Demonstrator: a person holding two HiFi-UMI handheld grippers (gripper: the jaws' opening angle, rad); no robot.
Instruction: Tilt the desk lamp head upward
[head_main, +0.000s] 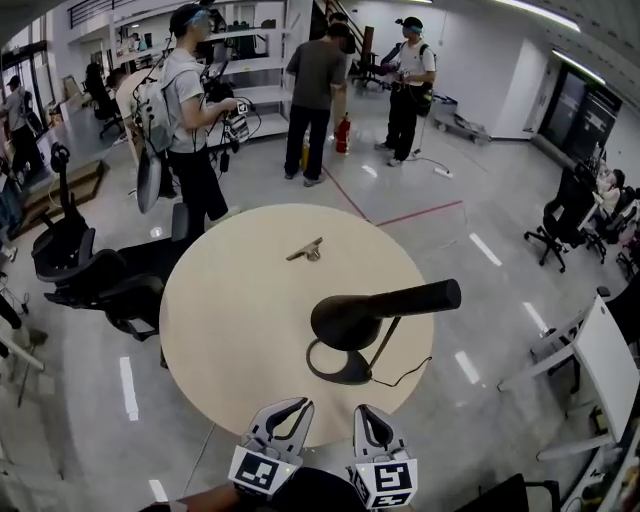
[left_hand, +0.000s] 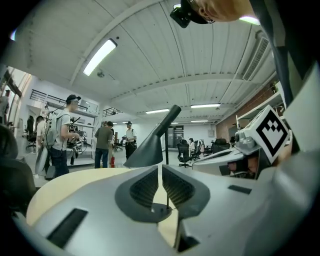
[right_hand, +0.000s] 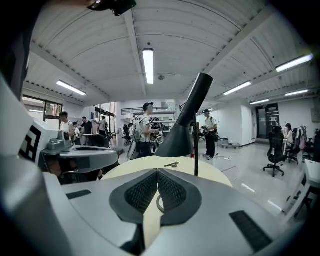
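Hovering at the near edge of the round table (head_main: 225, 310), well short of the desk lamp (head_main: 380, 303). Left gripper (head_main: 288, 408) and right gripper (head_main: 371, 412) both closed, empty. Lamp head (head_main: 343, 320) mid-table, shade facing down: I judge the tilt not started.

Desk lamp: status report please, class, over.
Left gripper and right gripper shut, empty, at near edge of table. Desk lamp standing, untouched. Nothing between; small object lies beyond it.
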